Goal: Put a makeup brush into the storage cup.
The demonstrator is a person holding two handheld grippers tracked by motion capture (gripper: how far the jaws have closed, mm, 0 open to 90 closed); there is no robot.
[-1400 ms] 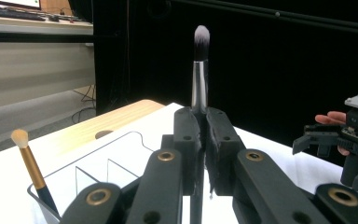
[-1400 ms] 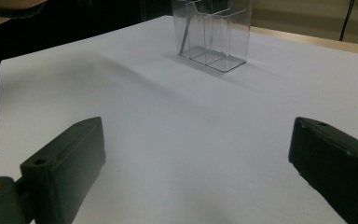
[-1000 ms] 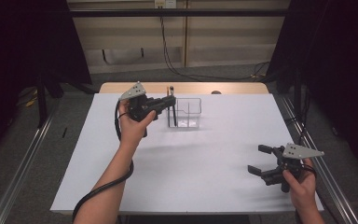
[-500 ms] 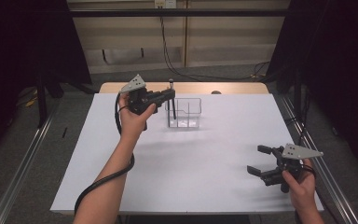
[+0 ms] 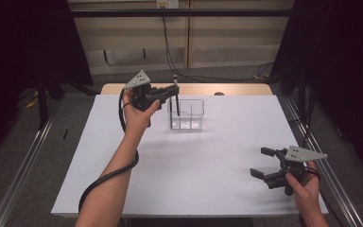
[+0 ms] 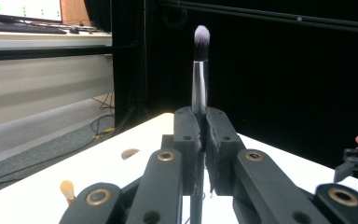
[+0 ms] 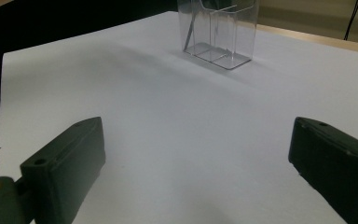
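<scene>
A: Left side first. Left tool raised above the far left part of the white-covered desk, jaws pressed together on the slim dark handle of a makeup brush with silver ferrule and pale-tipped bristles.

B: Confirmed from the left gripper view: brush upright, bristle end up, handle running down between the two pads. Seen from above as a thin dark vertical stick, lower end dipping into the left part of the clear plastic compartment box; touching the box floor or not, cannot tell.

A: Left hand wrapped around the tool body, grey three-cornered plate on top, black cable looping down along the forearm.

B: Small orange-tipped item lying on the desk at lower left of the left gripper view; too blurred to identify.

A: Centre: clear box standing upright toward the far edge, inner dividers visible.

B: Right side: right tool low over the near right corner of the desk, held by the right hand, well apart from the box. Jaws spread wide, nothing between them, bare white surface in the gap.
</scene>
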